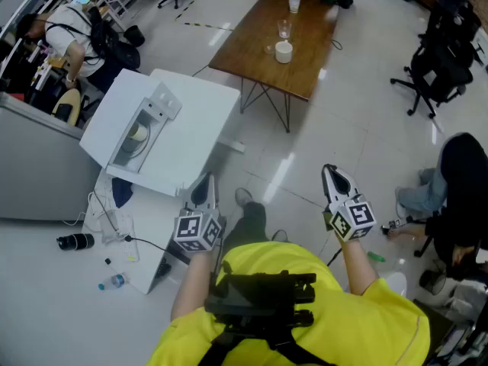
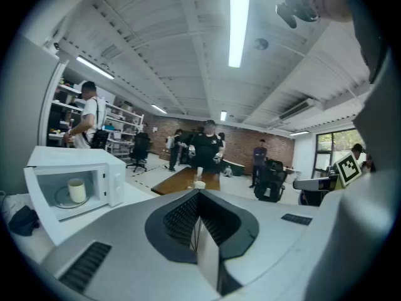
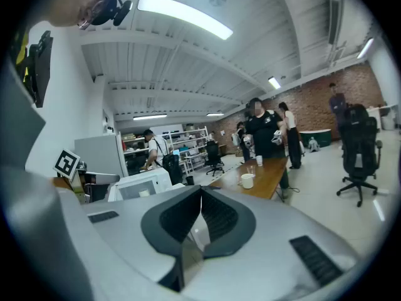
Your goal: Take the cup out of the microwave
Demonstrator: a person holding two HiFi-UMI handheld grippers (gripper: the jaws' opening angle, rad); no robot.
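A white microwave (image 1: pixel 114 120) stands on a white table (image 1: pixel 202 124) at the left, its cavity showing. Inside it a pale cup (image 1: pixel 138 133) rests on the glass plate. In the left gripper view the cup (image 2: pixel 76 190) sits in the microwave (image 2: pixel 106 168) far ahead to the left. The right gripper view shows the microwave (image 3: pixel 141 182) at a distance with the cup (image 3: pixel 144 193) small inside. My left gripper (image 1: pixel 204 183) hovers over the white table's near corner, shut and empty. Further right, my right gripper (image 1: pixel 332 175) hangs over the floor, also shut and empty.
A wooden table (image 1: pixel 252 52) further back carries a white cup (image 1: pixel 284 51) and a glass (image 1: pixel 284 29). Black office chairs (image 1: pixel 442 59) stand at the right. A person (image 1: pixel 72 40) works by shelves at the left. Cables, a bottle (image 1: pixel 113 282) and a black cylinder (image 1: pixel 75 242) lie on the floor.
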